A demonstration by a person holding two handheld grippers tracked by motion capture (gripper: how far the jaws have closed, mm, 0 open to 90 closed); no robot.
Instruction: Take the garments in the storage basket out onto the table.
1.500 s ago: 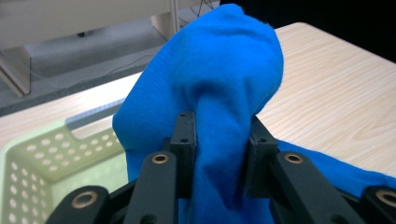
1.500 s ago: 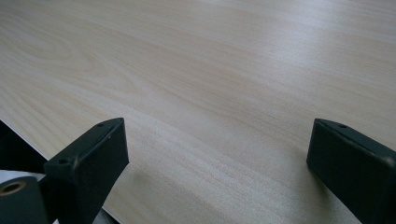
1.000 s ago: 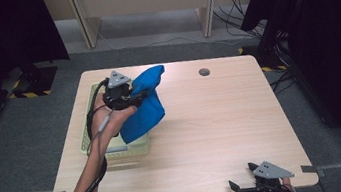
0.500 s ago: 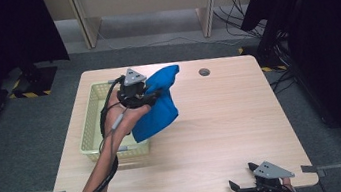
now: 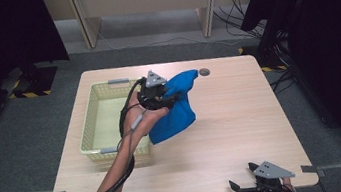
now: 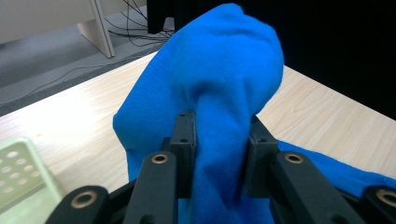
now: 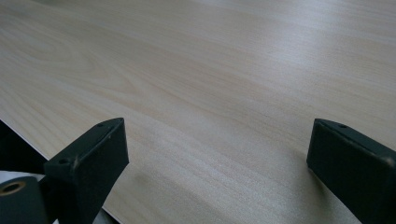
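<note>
A blue cloth hangs in the air over the wooden table, just right of a pale yellow-green basket. My left gripper is shut on a fold of that cloth. In the left gripper view the blue cloth bulges up between my two black jaws, and my left gripper pinches it from both sides. My right gripper sits at the table's near right edge. Seen in the right gripper view, my right gripper stands open over bare wood with nothing between its jaws.
The basket looks empty inside; a corner of the basket appears at the lower left of the left gripper view. A round cable hole is in the table's far edge. Dark curtains flank the table, with cables on the floor behind.
My left gripper has carried the blue cloth to the right, off the basket and out over the table. The right gripper has stayed in place.
</note>
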